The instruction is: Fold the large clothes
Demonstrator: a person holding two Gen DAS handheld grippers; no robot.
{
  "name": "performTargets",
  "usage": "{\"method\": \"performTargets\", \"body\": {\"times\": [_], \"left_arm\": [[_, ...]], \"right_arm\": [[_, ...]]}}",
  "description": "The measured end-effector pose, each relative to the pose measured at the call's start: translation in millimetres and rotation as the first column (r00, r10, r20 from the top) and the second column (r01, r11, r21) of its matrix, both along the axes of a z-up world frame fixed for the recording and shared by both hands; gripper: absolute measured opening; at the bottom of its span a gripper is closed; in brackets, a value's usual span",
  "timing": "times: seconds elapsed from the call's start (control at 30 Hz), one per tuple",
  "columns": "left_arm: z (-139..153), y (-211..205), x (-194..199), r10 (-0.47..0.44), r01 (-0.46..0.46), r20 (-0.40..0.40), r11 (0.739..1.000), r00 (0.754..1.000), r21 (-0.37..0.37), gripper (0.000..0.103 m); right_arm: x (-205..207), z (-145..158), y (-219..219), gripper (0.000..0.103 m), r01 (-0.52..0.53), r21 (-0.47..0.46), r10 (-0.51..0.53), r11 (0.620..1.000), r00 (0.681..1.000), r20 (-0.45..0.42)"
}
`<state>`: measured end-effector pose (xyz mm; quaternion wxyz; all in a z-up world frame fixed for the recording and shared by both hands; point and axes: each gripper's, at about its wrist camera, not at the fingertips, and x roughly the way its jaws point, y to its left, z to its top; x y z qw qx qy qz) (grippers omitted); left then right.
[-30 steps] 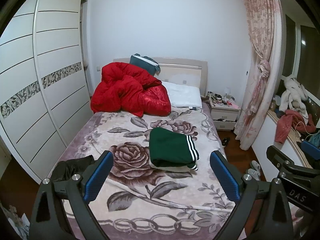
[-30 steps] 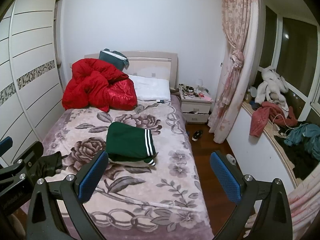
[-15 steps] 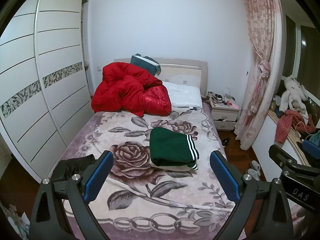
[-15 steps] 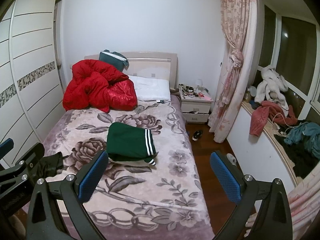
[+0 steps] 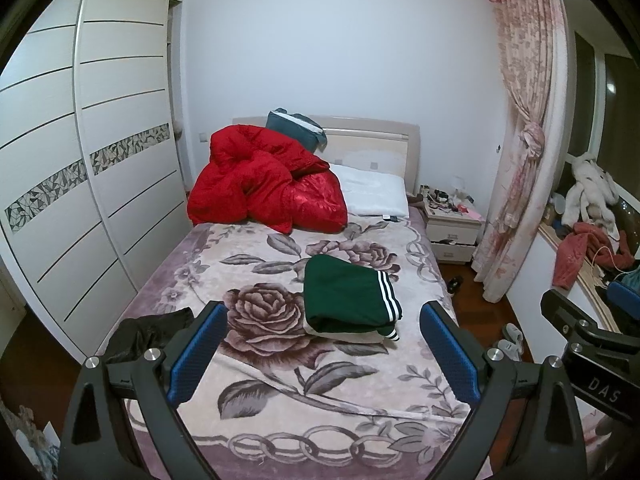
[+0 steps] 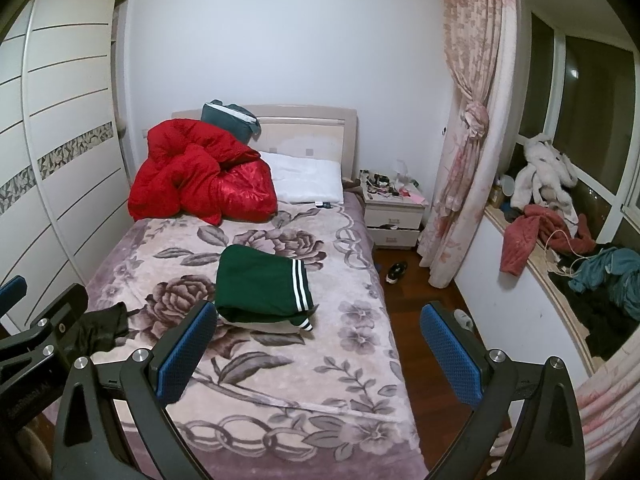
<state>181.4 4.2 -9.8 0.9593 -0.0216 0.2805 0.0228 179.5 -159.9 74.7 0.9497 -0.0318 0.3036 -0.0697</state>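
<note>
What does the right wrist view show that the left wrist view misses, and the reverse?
Right wrist only: the blue-green clothes piled on the window ledge, with dark clothes beside them. Left wrist only: more of the white wardrobe and the right tool at its edge. Both: the folded green garment on the bed, the black garment, and the red duvet.

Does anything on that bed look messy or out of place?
Yes. A black garment lies crumpled at the bed's left edge, unfolded, and the red quilt is heaped by the headboard. The green garment is neatly folded.
</note>
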Motion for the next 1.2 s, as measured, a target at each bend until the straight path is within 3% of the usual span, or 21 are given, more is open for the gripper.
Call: {"method": "performTargets", "body": {"times": [1.2], "left_arm": [[1.6, 12.7, 0.0, 0.016, -0.016, 0.008, 1.000, 1.000, 0.003, 0.099]], "right_arm": [[-7.4, 5.4, 4.2, 0.103, 0.002, 0.009, -0.002, 1.000, 1.000, -0.001]]}}
